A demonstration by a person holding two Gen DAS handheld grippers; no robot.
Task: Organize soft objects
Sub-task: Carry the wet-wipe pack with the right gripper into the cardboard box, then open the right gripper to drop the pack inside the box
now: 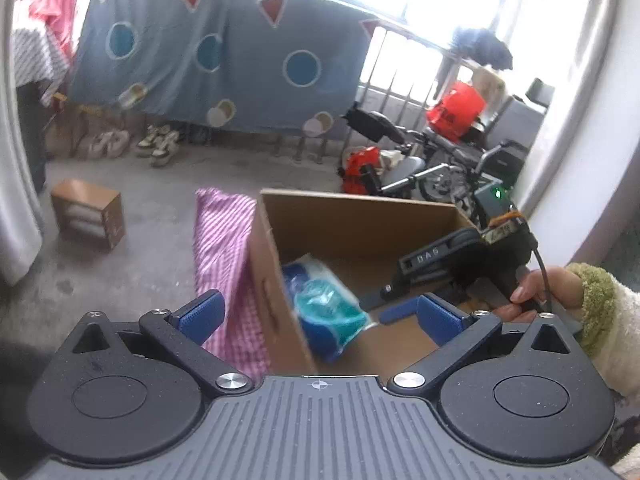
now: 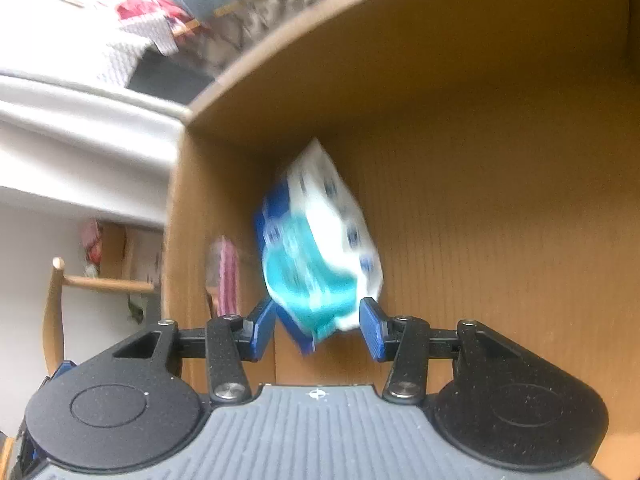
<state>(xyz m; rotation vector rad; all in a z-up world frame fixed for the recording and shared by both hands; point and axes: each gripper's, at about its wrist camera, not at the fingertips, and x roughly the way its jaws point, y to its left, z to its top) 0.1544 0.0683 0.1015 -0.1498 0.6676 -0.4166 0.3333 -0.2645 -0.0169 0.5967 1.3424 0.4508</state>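
A soft blue, teal and white tissue pack (image 1: 324, 304) lies inside an open cardboard box (image 1: 360, 212). My left gripper (image 1: 320, 312) is open above the box's left wall, one finger outside, one inside. My right gripper (image 2: 318, 326) reaches into the box; its jaws stand open on either side of the pack (image 2: 320, 248), which looks blurred and loose between them. The right gripper also shows in the left wrist view (image 1: 452, 260), held by a hand in a fuzzy sleeve. A pink striped cloth (image 1: 224, 240) lies on the floor left of the box.
A small brown box (image 1: 88, 214) stands on the concrete floor at left. A blue patterned sheet (image 1: 224, 56) hangs at the back with shoes (image 1: 160, 144) under it. A bicycle and red bags (image 1: 452, 112) stand at right. A wooden chair (image 2: 60, 300) shows left of the box.
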